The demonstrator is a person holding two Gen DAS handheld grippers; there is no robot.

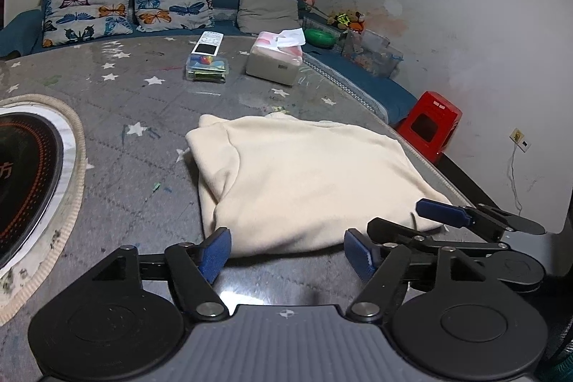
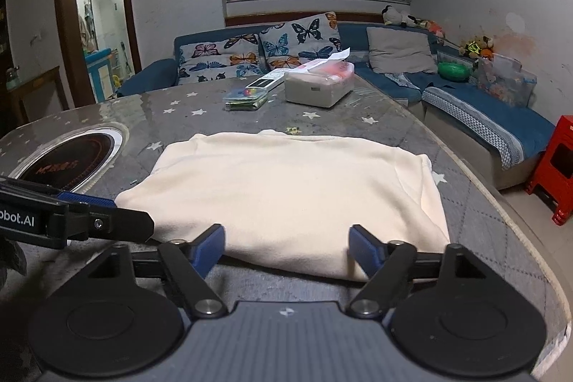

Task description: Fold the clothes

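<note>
A folded cream fleece garment (image 2: 286,188) lies on the near part of a grey star-printed quilted table cover (image 2: 358,117), close to the table's right edge. The left gripper (image 1: 288,249) sits just before the garment's near edge, and the right gripper (image 2: 286,247) sits beside it to the right. To the garment's left is a round black induction cooktop (image 2: 68,156) set into the table. Behind the garment stand a clear plastic box (image 2: 247,97) and, to its right, a beige tissue box (image 2: 318,85). A blue corner sofa (image 2: 476,102) wraps behind and right of the table, with a red plastic stool (image 2: 553,167) at its near end.
</note>
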